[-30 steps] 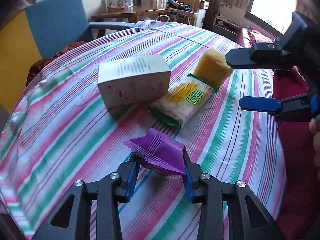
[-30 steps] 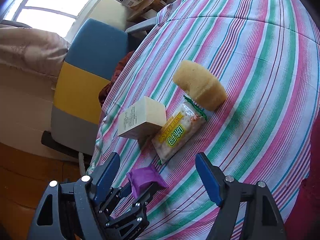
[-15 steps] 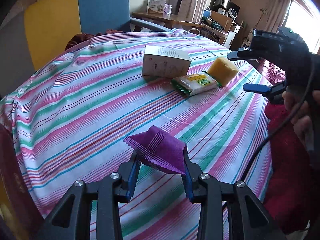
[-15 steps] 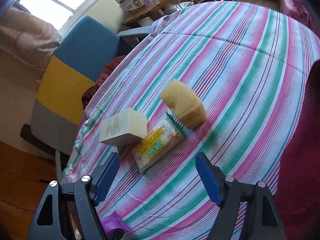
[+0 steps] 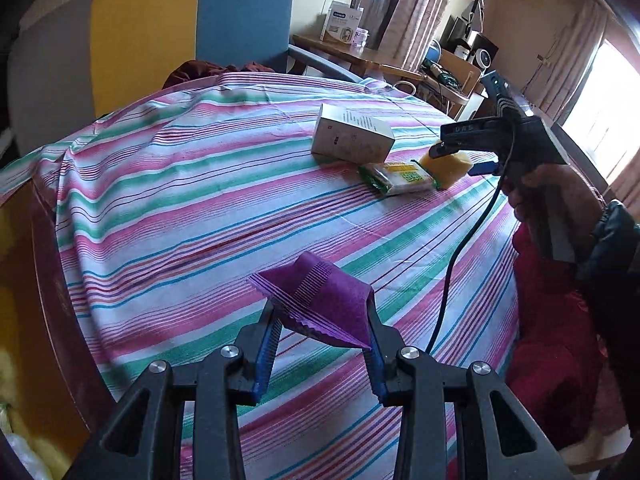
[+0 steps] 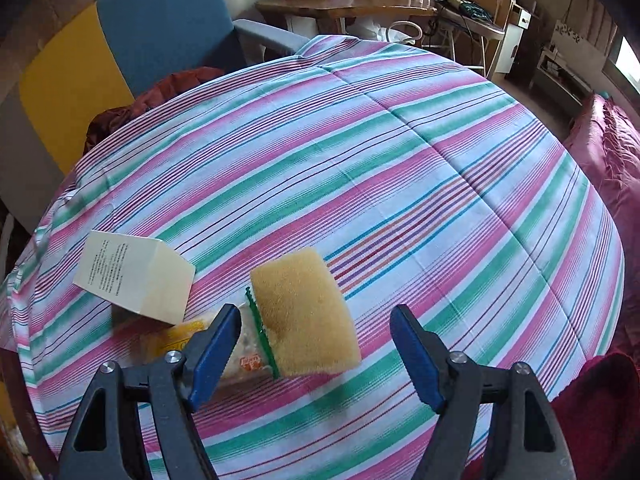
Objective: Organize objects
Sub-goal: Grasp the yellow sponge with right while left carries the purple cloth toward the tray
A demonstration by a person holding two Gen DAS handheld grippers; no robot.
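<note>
- Gripping a purple packet (image 5: 320,300) between its blue pads, the left tool (image 5: 322,344) was clamped on it and held it above the striped cloth of the desk (image 5: 200,216), well apart from the white box (image 5: 352,138).
- Crumpled and folded into a peak, the packet stuck up past the fingertips (image 5: 267,332), its serrated edge showing on the side away from the white box.
- The white box (image 6: 136,278) lay on its side on the cloth, printed text on its upper face.
- A green-edged snack packet (image 5: 398,176) lay just beside the white box, on the near side of it as the left wrist view showed, touching or almost touching it.
- A yellow sponge (image 6: 306,314) sat at the end of that snack packet farthest from the white box, resting partly over the packet's green seam.
- The right tool (image 6: 316,354) hung over the sponge; its jaws had just been closing, with the sponge between them, yet a gap showed on both sides and the pads did not press it.
- In the left wrist view the right tool (image 5: 460,158) straddled the sponge from beyond the white box's right end, held by a hand (image 5: 556,196) in a dark sleeve.
- A blue and yellow chair (image 6: 132,36) stood behind the desk, beyond the white box.
</note>
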